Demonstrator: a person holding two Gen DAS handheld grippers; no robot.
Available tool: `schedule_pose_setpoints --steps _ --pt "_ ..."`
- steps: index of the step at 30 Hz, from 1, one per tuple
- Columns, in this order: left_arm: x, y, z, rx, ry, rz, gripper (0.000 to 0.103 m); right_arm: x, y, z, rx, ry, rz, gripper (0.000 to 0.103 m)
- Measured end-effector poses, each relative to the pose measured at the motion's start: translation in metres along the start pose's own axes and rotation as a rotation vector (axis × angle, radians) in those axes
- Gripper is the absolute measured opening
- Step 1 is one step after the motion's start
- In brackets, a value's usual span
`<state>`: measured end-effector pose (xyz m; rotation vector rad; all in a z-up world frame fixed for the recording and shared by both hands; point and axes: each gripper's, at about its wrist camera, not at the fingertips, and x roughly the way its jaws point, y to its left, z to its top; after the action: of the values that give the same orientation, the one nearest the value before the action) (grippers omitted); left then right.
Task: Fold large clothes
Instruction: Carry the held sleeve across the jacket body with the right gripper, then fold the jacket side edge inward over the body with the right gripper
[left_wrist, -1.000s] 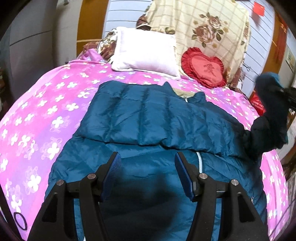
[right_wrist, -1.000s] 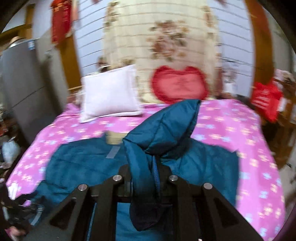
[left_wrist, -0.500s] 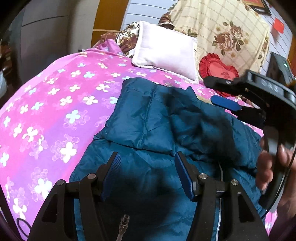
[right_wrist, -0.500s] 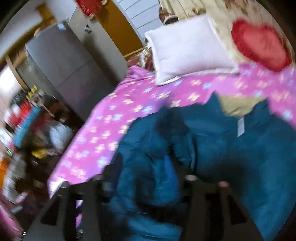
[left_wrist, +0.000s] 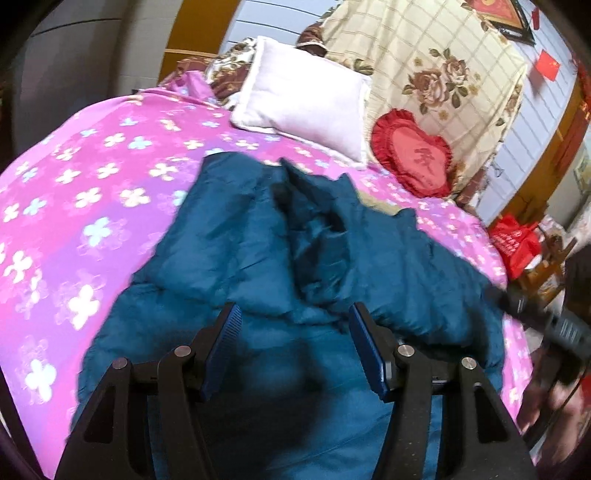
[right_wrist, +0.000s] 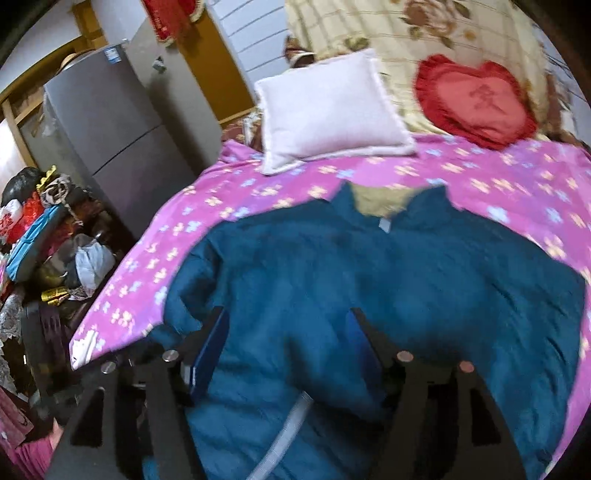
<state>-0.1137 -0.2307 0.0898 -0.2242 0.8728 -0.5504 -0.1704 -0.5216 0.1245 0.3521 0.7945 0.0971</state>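
**Both grippers open over jacket**

Teal puffer jacket (left_wrist: 332, 258) lay spread on the pink floral bedspread (left_wrist: 92, 177), both sleeves folded across its chest. Left gripper (left_wrist: 295, 347) hung above the lower front, jaws wide apart, empty. Right gripper (right_wrist: 288, 343) likewise spread wide, holding nothing. White pillow (right_wrist: 332, 110) and red heart cushion (right_wrist: 476, 99) sat beyond the collar

Jacket (left_wrist: 332, 258) on bedspread (left_wrist: 92, 192), pillow (left_wrist: 306, 107) behind, cushion (left_wrist: 413, 162) right
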Motion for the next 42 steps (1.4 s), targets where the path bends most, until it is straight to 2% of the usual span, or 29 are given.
schedule_pose_setpoints --steps 2,5,7,8,9,10,11,14,17,20,22,24,26,28,30,31,33,35,38,42 --pt "0.005 -0.005 0.008 -0.014 -0.015 -0.007 0.043 -0.013 -0.016 -0.012 0.016 0.006 -0.025 0.070" --pt "0.025 -0.007 0.024 -0.032 -0.028 0.075 0.045 -0.031 -0.038 -0.027 0.027 0.011 -0.082 0.071" --pt "0.048 -0.004 0.036 -0.045 0.007 0.131 0.044 -0.045 -0.053 -0.034 0.030 0.003 -0.139 0.074" --pt "0.055 -0.003 0.040 -0.038 0.020 0.139 0.032 -0.051 -0.058 -0.036 0.036 -0.005 -0.168 0.076" --pt "0.065 -0.001 0.044 -0.020 0.046 0.149 0.002 -0.057 -0.064 -0.036 0.045 -0.022 -0.202 0.081" --pt "0.070 0.000 0.046 -0.007 0.068 0.161 0.000 -0.065 -0.070 -0.036 0.056 -0.040 -0.227 0.084" --pt "0.071 0.003 0.049 -0.003 0.071 0.166 0.000 -0.072 -0.077 -0.035 0.068 -0.064 -0.246 0.085" --pt "0.055 0.014 0.046 0.008 0.004 0.167 0.000 -0.078 -0.089 -0.030 0.076 -0.099 -0.260 0.085" --pt "0.052 0.028 0.039 0.009 0.008 0.184 0.000 -0.062 -0.097 -0.026 0.083 -0.096 -0.280 0.085" --pt "0.057 0.038 0.032 0.013 0.025 0.213 0.000 -0.021 -0.110 -0.024 0.117 -0.053 -0.292 0.085" --pt "0.054 0.041 0.032 0.007 0.022 0.212 0.000 0.016 -0.118 -0.031 0.152 0.018 -0.285 0.089" --pt "0.048 0.039 0.034 0.011 0.024 0.210 0.000 0.030 -0.112 -0.034 0.123 0.017 -0.309 0.093" --pt "0.037 0.037 0.039 0.016 0.014 0.209 0.005 0.027 -0.107 -0.030 0.106 0.031 -0.325 0.093" --pt "0.022 0.033 0.044 0.027 -0.023 0.200 0.027 0.008 -0.104 -0.026 0.093 -0.003 -0.320 0.093" --pt "0.010 0.028 0.049 0.034 -0.076 0.170 0.043 -0.017 -0.103 -0.021 0.077 -0.058 -0.343 0.093" --pt "0.005 0.024 0.052 0.038 -0.103 0.160 0.046 -0.030 -0.104 -0.017 0.073 -0.087 -0.358 0.093" --pt "0.008 0.015 0.056 0.053 -0.121 0.166 0.046 -0.046 -0.107 -0.010 0.078 -0.127 -0.395 0.093" --pt "0.019 0.008 0.060 0.065 -0.107 0.182 0.047 -0.048 -0.113 0.000 0.092 -0.124 -0.409 0.093" --pt "0.048 0.003 0.062 0.084 -0.071 0.244 0.046 -0.031 -0.112 0.013 0.077 -0.091 -0.412 0.093" --pt "0.088 0.012 0.052 0.093 0.024 0.328 0.046 0.006 -0.106 0.021 0.046 -0.051 -0.422 0.093"
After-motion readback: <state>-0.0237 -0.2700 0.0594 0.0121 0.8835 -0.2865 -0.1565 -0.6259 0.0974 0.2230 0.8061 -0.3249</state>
